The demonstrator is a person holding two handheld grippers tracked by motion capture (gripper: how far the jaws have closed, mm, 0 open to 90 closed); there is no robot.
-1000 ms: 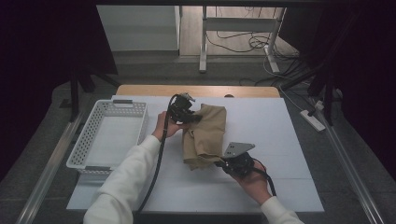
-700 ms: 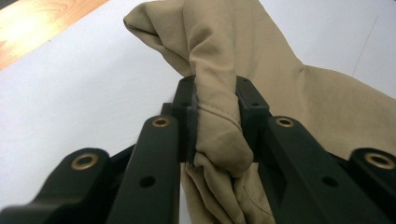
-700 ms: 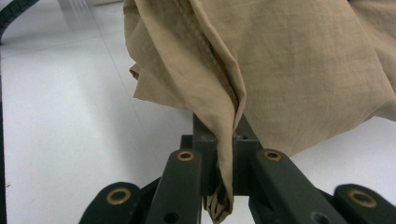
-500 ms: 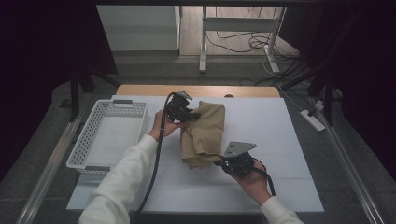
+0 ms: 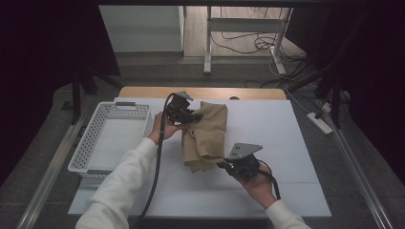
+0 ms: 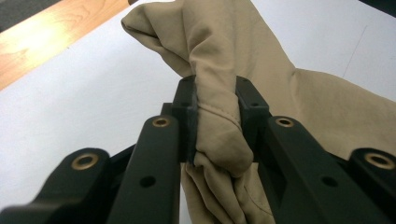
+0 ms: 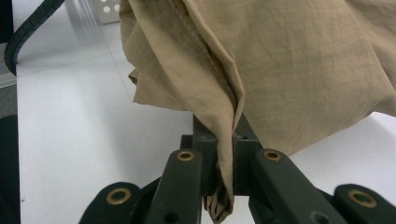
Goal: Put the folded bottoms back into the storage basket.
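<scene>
White sheet [image 5: 296, 138] covers tabletop, pale wood edge [image 5: 200, 92] showing along far side. Grey floor [image 5: 43, 157] runs down both flanks. Metal rails [image 5: 52, 167] lie on floor left and right of tabletop. Beyond, white metal frame legs [image 5: 208, 43] stand on lighter wood flooring, black cables [image 5: 239, 45] snaking around them. White power strip [image 5: 321, 122] lies on floor at right. Dark curtains [image 5: 43, 43] hang both sides, corners deep in shadow. Dim light overall.
</scene>
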